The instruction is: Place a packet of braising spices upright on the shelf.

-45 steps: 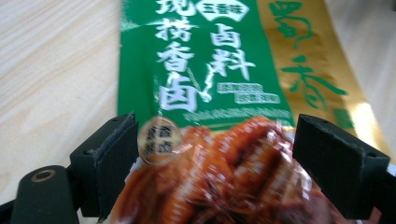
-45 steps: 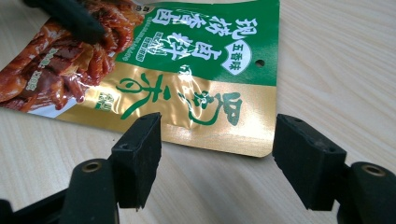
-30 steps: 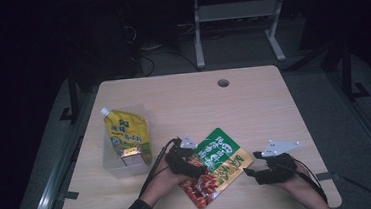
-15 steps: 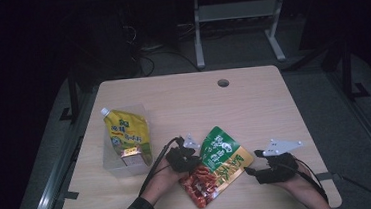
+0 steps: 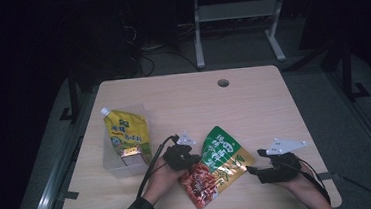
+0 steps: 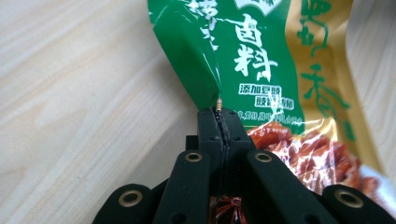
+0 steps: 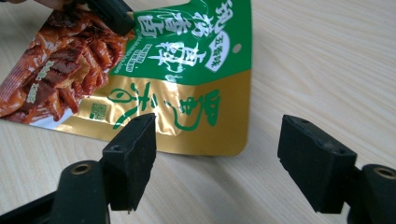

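The left gripper (image 6: 219, 116) has just been closing, and in the left gripper view its fingers (image 6: 208, 133) are clenched on the edge of the green and gold snack pouch (image 6: 266, 60), the foil puckering up where the pads pinch it. The grasp itself looks done; lifting and carrying the pouch off the wooden table (image 6: 70, 93) is, by my reading, what is left.

In the right gripper view the right gripper (image 7: 217, 144) stands released, its fingers (image 7: 135, 149) wide apart with nothing between them, having eased slightly wider. The pouch's gold corner lies flat on the table just beyond the pads, not touched. The left gripper's dark tip shows at the pouch's far edge, near the red printed end.

From the high view the pouch (image 5: 218, 164) lies slanted at the near edge of the table (image 5: 254, 109), between the two hands: the left gripper (image 5: 190, 160) at its left side, the right gripper (image 5: 253, 169) just beside its right corner. Well to the left, a yellow spouted pouch (image 5: 125, 132) leans in a clear plastic bin (image 5: 113, 165), probably where the snack pouch belongs. The route there is short, but the left hand and its trailing cable lie across it, and the yellow pouch already takes up much of the bin.
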The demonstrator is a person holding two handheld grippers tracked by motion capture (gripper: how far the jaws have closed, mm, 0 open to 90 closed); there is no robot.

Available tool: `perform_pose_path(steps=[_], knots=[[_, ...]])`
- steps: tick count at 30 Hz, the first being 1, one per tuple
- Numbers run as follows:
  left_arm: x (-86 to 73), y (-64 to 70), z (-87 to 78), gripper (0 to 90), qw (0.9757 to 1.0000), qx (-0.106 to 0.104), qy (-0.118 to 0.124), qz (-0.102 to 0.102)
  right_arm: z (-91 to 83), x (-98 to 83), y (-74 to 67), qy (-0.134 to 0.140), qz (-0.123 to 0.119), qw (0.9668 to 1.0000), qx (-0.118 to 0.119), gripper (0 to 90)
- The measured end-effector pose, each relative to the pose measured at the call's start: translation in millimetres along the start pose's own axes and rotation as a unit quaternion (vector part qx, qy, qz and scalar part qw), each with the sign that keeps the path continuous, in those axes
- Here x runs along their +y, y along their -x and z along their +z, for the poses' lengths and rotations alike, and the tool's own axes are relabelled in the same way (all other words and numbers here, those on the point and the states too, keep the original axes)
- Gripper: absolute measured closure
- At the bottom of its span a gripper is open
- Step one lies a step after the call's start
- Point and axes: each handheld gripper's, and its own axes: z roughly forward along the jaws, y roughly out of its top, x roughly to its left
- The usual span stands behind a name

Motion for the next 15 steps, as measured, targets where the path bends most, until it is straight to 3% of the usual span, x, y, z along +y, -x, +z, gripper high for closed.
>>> perform_pose_path(steps=[3, 7, 15], knots=[[2.7, 1.5, -6.8, 89.6, 0.9997, 0.004, 0.023, -0.007, -3.6, 0.6, -0.8, 0.008, 0.005, 1.0, 0.0, 26.5], [6.1, 1.1, -16.8, 89.7, 0.9993, 0.002, 0.036, -0.006, -6.1, -1.6, -3.4, 0.007, 0.009, 0.9999, 0.003, 25.9], [19.3, 1.9, -46.2, 89.8, 0.9953, 0.01, 0.096, -0.011, -7.6, -3.5, -5.1, 0.017, 0.03, 0.9992, 0.022, 19.3]])
